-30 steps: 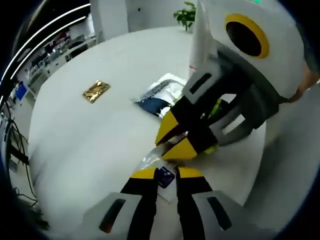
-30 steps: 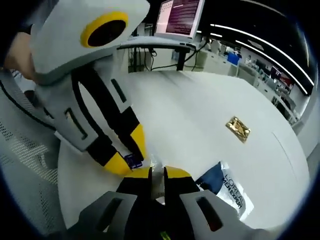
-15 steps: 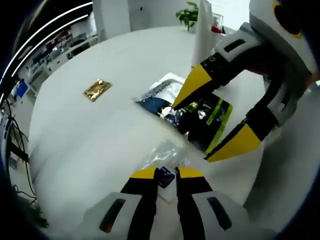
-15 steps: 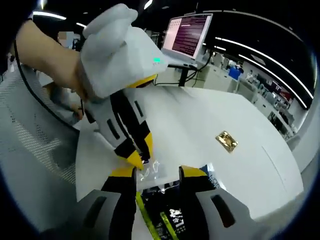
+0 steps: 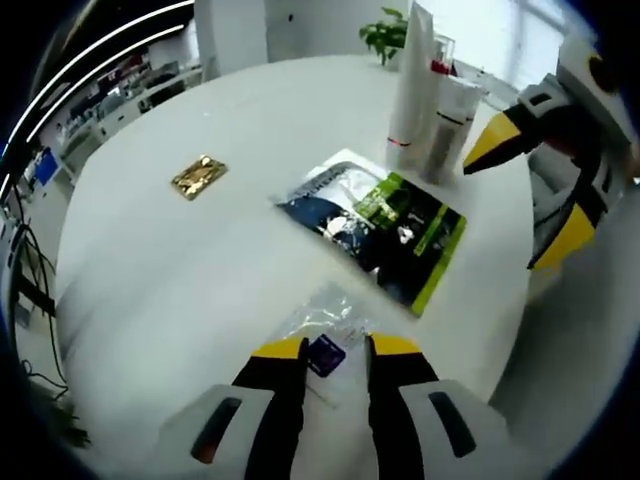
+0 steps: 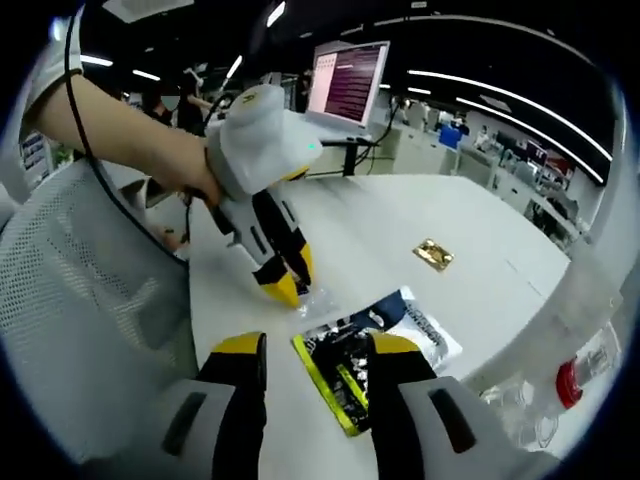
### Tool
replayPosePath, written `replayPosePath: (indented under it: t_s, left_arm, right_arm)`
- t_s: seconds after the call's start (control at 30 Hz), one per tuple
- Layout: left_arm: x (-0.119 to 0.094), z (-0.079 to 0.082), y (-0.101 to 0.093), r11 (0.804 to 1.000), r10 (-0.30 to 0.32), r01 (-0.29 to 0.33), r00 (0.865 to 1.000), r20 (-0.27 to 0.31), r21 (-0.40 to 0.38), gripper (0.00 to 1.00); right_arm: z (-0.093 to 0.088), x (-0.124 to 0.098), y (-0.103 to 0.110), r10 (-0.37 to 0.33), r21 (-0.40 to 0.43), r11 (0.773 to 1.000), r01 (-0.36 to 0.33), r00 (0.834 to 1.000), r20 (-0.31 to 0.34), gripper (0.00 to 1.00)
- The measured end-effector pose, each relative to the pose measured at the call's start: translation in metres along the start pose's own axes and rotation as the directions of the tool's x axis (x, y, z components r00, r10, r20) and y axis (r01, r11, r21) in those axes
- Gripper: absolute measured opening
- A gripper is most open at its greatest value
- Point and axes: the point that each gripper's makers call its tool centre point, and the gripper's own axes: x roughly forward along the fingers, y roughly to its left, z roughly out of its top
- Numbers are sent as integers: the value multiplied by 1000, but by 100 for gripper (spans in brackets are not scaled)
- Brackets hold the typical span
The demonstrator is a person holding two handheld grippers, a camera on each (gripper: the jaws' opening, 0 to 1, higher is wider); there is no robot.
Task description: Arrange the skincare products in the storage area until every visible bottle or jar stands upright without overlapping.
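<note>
Desk (image 5: 200, 280): white, round, carries all items listed.

Clear sachet (image 5: 325, 318): flat on the desk, near edge. Left claw (image 5: 334, 348) has a dark corner of it between its tips; jaws narrow but a little wider than half a second ago, so whether the grip holds cannot be told.

Right claw (image 5: 520, 180): a second ago nose to nose with the left over the sachet, now drawn back, well apart from it, jaws wide, nothing between them.

Dark green-edged pack (image 6: 345, 375): flat, uncovered since the right claw left, overlapping a white-and-blue pack (image 5: 325, 190).

Gold sachet (image 5: 197, 178): flat, alone, well apart from the rest.

White tube (image 5: 412, 75) and grey tube (image 5: 445, 115): upright, just beside each other at the far edge.

Status: joint handling of the clear sachet looks over. Tubes already stand; flat packs overlap, so arranging appears unfinished.
</note>
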Motion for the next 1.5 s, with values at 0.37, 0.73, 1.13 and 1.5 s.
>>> replayPosePath:
  t_s: [0.37,0.73,1.13,1.5]
  left_arm:
    - [-7,7,2,1000,13,-13,1000,11,-7,29]
    - [-17,11,-4,998,25,-23,999,27,-59,40]
    - [-32,14,-18,984,2,15,996,94,-179,49]
    - [-64,24,-26,960,54,2,980,192,-279,58]
  right_arm:
    - [2,-23,-12,-63,49,997,62,998,26,44]
    - [-6,-53,-21,-124,103,987,120,992,33,50]
    - [-16,-90,-46,-207,173,965,199,978,27,64]
    - [-25,-118,-62,-272,219,942,256,961,45,80]
